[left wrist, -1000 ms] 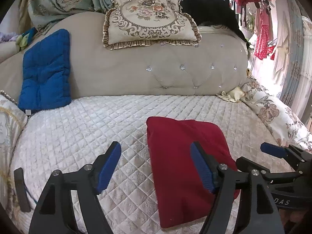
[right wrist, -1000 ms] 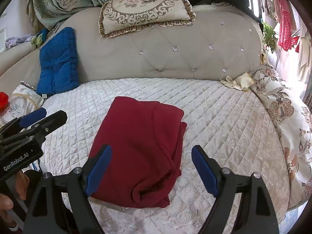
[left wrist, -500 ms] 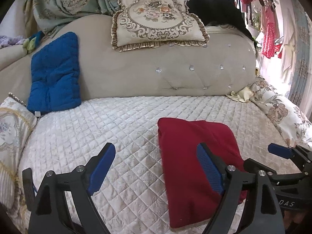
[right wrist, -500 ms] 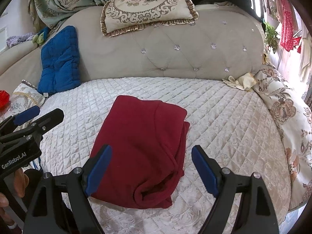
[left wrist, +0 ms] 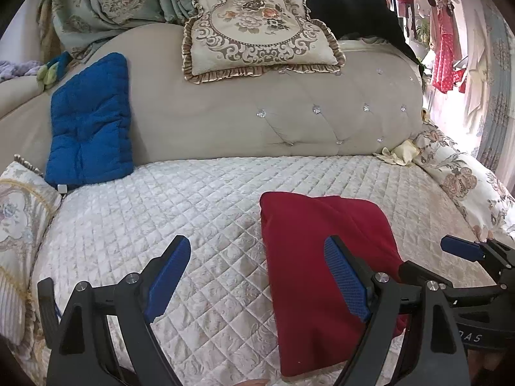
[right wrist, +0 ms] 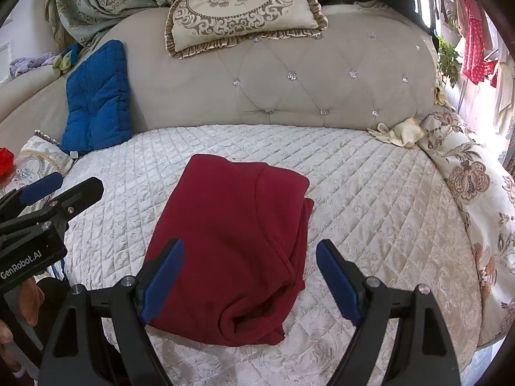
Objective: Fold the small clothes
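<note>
A dark red garment [right wrist: 235,241] lies folded into a thick rectangle on the quilted cream bed cover [right wrist: 370,199]. It also shows in the left wrist view [left wrist: 309,257], right of centre. My left gripper [left wrist: 257,276] is open and empty, held above the cover to the left of the garment, its right finger over the garment's edge. My right gripper [right wrist: 248,273] is open and empty, held just above the garment's near end. Each gripper shows at the edge of the other's view.
A padded beige headboard [right wrist: 305,74] curves behind the bed, with an ornate cushion [right wrist: 238,6] on top. A blue cushion [right wrist: 96,96] leans at the left. Floral pillows [right wrist: 476,193] and a pale cloth [right wrist: 399,132] lie at the right.
Both grippers have drawn back slightly from the folded garment and stayed open. The left view has shifted a little to the left. The garment has not moved.
</note>
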`<state>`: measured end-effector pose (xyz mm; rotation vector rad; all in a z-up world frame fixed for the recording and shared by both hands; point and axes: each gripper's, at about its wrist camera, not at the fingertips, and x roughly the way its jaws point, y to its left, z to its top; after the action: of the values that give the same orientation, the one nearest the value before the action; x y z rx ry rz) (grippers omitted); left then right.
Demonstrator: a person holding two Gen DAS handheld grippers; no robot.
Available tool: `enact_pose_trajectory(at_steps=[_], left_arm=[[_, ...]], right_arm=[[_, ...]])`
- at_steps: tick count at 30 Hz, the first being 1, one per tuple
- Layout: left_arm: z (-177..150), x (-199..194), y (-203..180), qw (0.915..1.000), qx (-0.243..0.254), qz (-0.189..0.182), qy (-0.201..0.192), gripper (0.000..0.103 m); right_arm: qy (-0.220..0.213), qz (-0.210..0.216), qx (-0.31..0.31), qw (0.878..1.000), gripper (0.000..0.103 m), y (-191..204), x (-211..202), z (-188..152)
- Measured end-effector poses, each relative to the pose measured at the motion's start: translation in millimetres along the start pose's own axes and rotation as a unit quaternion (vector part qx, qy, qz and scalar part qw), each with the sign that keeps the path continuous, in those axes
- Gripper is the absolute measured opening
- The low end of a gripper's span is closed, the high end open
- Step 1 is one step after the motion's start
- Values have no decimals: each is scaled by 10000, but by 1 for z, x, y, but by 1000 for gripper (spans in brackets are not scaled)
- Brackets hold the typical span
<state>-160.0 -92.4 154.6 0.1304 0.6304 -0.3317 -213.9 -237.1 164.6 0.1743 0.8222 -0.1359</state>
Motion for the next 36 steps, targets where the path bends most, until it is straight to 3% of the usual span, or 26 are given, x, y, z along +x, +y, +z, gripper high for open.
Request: enact_pose_trajectory(at_steps=[36], left_arm=[[0, 5, -4, 10000, 30, -44, 12, 67]], right_arm=[[32, -74, 72, 9999, 89, 2, 14, 4]])
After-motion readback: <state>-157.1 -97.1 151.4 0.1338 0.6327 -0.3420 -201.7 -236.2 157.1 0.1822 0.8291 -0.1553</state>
